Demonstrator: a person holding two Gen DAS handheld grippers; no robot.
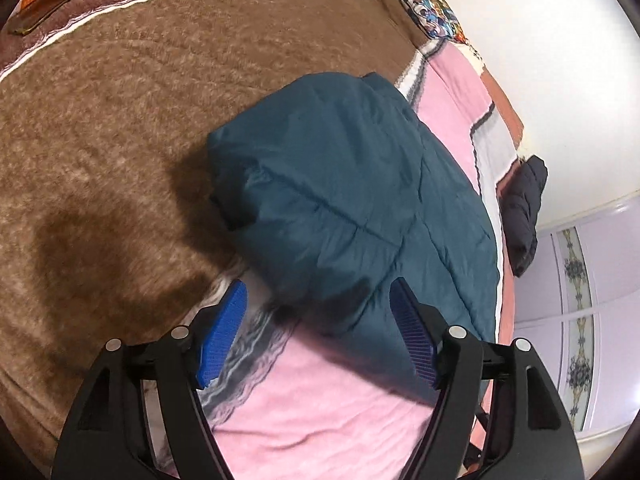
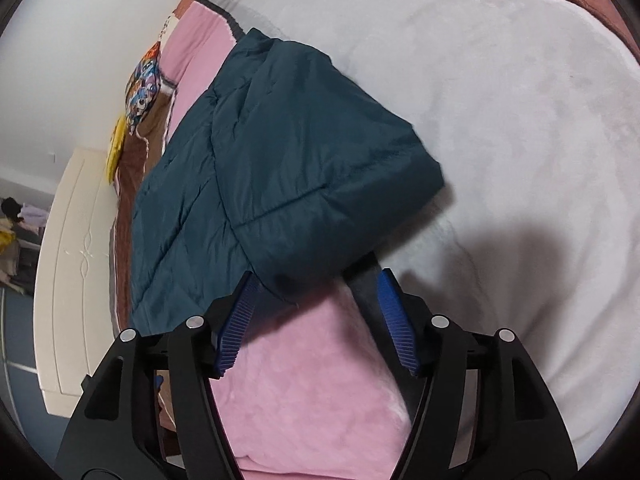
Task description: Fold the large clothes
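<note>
Left wrist view: the left hand-held gripper (image 1: 318,300) stands wide open with nothing between its blue pads (image 1: 224,332); left of it spreads a brown blanket (image 1: 112,128), and just ahead lies the folded teal jacket (image 1: 344,188), its near edge close to the right pad without being pinched. Right of it a dark garment (image 1: 526,208) hangs at the bed edge. In the right wrist view, the right hand-held gripper (image 2: 316,308) is also wide open and empty; the jacket (image 2: 288,160) lies just ahead, over a pink blanket (image 2: 304,380), and a grey blanket (image 2: 520,140) spreads to the right.
</note>
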